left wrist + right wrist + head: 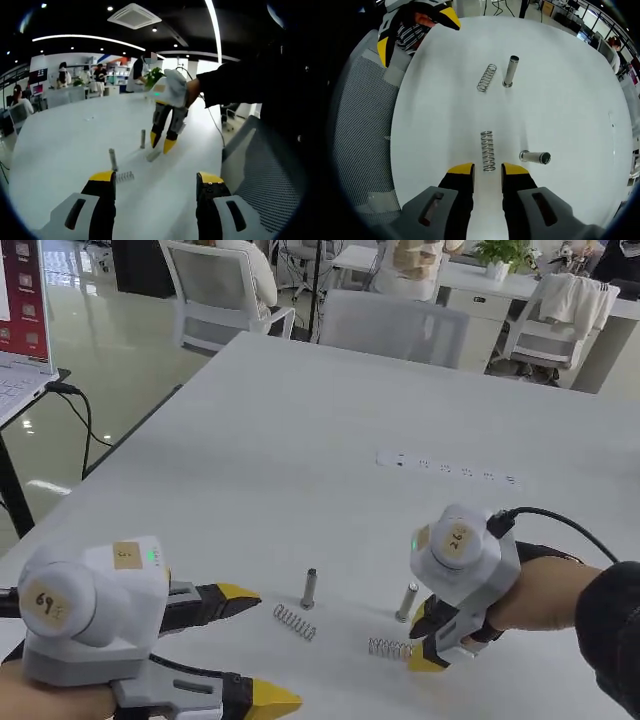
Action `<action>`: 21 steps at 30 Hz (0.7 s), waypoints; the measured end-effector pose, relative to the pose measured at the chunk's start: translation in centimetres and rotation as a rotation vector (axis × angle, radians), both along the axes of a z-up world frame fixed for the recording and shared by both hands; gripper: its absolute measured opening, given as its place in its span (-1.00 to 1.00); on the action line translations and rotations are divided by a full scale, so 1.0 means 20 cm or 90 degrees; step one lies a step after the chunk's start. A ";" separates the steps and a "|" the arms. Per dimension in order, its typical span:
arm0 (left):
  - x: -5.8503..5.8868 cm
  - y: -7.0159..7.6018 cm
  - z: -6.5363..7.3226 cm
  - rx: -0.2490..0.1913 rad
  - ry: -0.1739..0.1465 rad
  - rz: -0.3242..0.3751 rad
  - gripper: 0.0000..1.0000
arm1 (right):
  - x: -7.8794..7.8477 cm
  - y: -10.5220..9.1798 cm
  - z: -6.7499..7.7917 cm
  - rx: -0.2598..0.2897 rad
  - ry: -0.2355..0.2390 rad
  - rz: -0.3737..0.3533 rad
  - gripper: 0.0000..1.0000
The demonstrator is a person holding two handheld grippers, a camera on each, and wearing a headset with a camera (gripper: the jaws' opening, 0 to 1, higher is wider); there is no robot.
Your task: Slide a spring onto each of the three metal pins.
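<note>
Two short metal pins stand upright on the white table point(300, 440): one point(309, 588) point(509, 71) point(113, 159) on the left, the other point(408, 602) point(535, 157) point(143, 138) beside my right gripper. A spring point(295, 621) point(486, 77) point(125, 176) lies loose by the left pin. A second spring point(390, 647) point(488, 150) point(153, 155) lies flat with its near end just at the tips of my right gripper point(422, 638) point(488, 170) point(162, 142), whose jaws are slightly apart and not touching it. My left gripper point(262, 645) point(156, 179) hovers wide open and empty, left of the pins.
A white power strip point(445, 470) lies farther back on the table. A black cable point(560, 520) runs from the right gripper. Chairs point(395, 325) stand along the far edge, and a laptop point(20, 320) sits on a stand to the left.
</note>
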State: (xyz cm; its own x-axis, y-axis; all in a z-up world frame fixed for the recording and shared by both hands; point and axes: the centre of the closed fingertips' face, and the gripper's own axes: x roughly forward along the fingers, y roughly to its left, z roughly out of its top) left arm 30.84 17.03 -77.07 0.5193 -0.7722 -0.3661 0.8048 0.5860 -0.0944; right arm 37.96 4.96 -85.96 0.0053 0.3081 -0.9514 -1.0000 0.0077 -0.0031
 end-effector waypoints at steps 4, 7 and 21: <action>0.00 0.02 0.00 0.000 0.001 0.007 0.20 | 0.00 0.00 -0.01 -0.007 0.000 0.007 -0.64; 0.00 0.02 0.00 0.000 0.001 0.010 0.20 | 0.00 0.00 -0.02 -0.013 -0.004 0.020 -0.70; -0.01 0.03 0.00 0.000 0.001 0.016 0.19 | 0.00 0.00 -0.03 -0.029 -0.013 0.039 -0.84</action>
